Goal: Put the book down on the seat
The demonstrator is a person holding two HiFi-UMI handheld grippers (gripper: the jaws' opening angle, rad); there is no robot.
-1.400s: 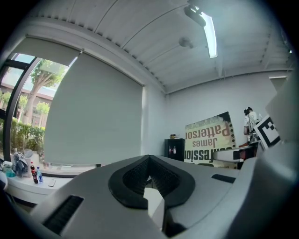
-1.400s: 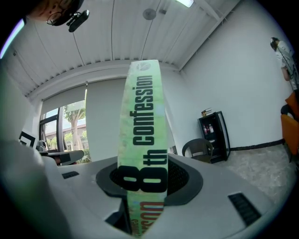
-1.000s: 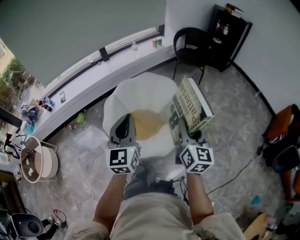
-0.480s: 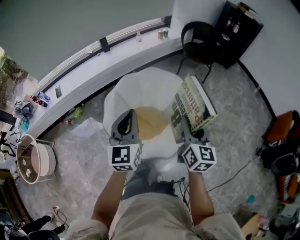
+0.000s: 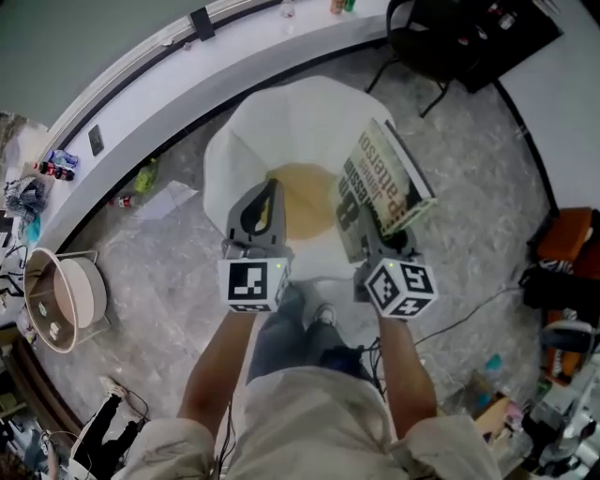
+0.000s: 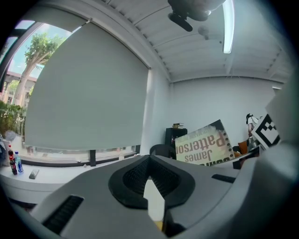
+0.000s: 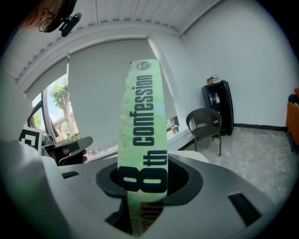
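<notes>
A white round-backed chair (image 5: pixel 300 122) with a tan seat cushion (image 5: pixel 305 220) stands in front of me. My right gripper (image 5: pixel 377 246) is shut on the lower end of a green-and-white book (image 5: pixel 380 183). The book stands up tilted over the seat's right edge. In the right gripper view its spine (image 7: pixel 142 116) rises from between the jaws of that gripper (image 7: pixel 142 175). My left gripper (image 5: pixel 261 208) hovers over the seat's left front, shut with nothing in it. In the left gripper view its tips meet (image 6: pixel 149 158) and the book's cover (image 6: pixel 205 144) shows at right.
A black chair (image 5: pixel 422 37) and a dark cabinet (image 5: pixel 506 28) stand behind the white chair. A long white window ledge (image 5: pixel 141 103) curves along the back left. A round basket (image 5: pixel 61 300) sits at left, an orange bag (image 5: pixel 572 248) at right, a cable (image 5: pixel 469 319) on the floor.
Both grippers have moved forward and down toward the white chair, the book still in the right one. The chair and ledge have shifted up in the head view.
</notes>
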